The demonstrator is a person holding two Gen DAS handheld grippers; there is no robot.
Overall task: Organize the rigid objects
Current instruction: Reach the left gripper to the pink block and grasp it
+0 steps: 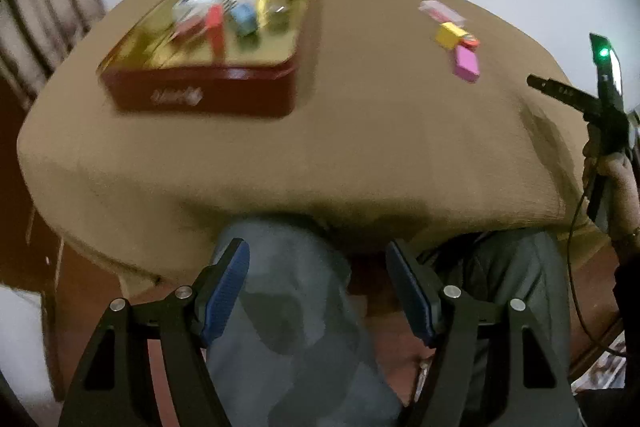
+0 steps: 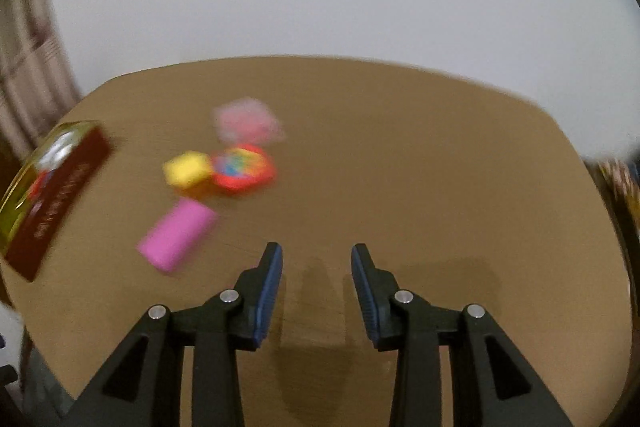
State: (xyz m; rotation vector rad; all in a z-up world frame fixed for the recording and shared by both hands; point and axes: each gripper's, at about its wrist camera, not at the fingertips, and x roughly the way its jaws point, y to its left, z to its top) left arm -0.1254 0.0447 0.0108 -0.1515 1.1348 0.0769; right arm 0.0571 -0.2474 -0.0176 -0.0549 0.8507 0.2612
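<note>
Ahead and to the left of the right gripper (image 2: 317, 267), on the brown cloth-covered table (image 2: 400, 167), lies a loose cluster of small items: a pink rectangular block (image 2: 177, 235) nearest the claw, a yellow cube (image 2: 187, 169) beyond it, a red-orange multicoloured hexagonal piece (image 2: 242, 169) touching the cube, and a pale pink blurred item (image 2: 246, 123) farthest away. Right claw jaws stand wide apart, nothing between them, held above bare cloth. Far left of this claw sits the dark red rectangular tin with gold interior (image 2: 60, 195).

Left gripper (image 1: 318, 267) hangs off the near table edge, over the person's grey-trousered knee (image 1: 288, 307); jaws wide, nothing held. Forward-left of it the tin (image 1: 200, 95) holds several small objects, among them a red piece (image 1: 214, 21) and a light blue block (image 1: 244, 17); motion blur hides the others' identity. Forward-right lies the cluster, the pink block (image 1: 466, 65) nearest.
</note>
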